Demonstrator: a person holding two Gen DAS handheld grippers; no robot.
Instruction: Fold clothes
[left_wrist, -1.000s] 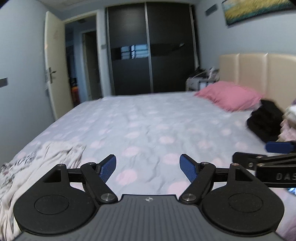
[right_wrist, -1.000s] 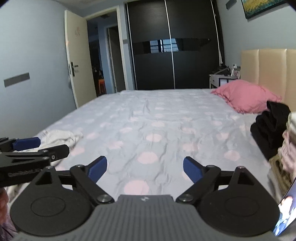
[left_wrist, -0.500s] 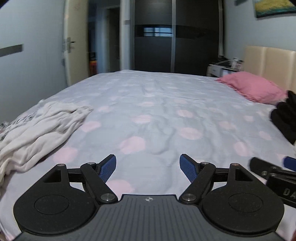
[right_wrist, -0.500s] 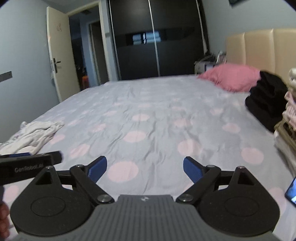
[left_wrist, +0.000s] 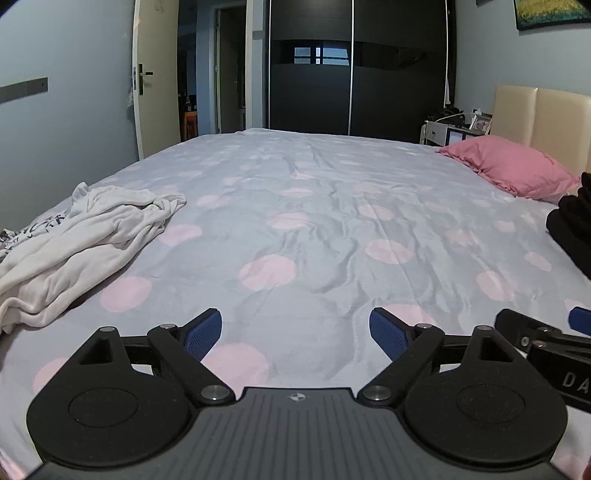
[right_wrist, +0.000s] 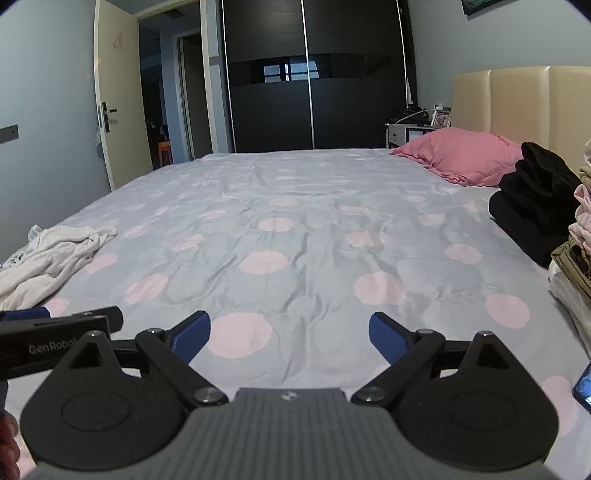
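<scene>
A crumpled white garment (left_wrist: 85, 236) with black print lies on the left side of the bed (left_wrist: 314, 221); the right wrist view shows the same garment (right_wrist: 55, 254) far left. My left gripper (left_wrist: 295, 328) hovers low over the dotted grey sheet, right of the garment; its jaws are opening with nothing between them. My right gripper (right_wrist: 290, 328) is open and empty over the sheet. Each gripper pokes into the other's view at the edge.
A black folded pile (right_wrist: 532, 206) and a stack of folded clothes (right_wrist: 576, 251) sit at the right edge of the bed. A pink pillow (right_wrist: 461, 155) lies by the headboard. A phone (right_wrist: 583, 384) lies at near right. Wardrobe and door stand beyond.
Both grippers have sunk closer to the bed. The left view has swung so the white garment shows more fully. The left jaws stand wider apart than before.
</scene>
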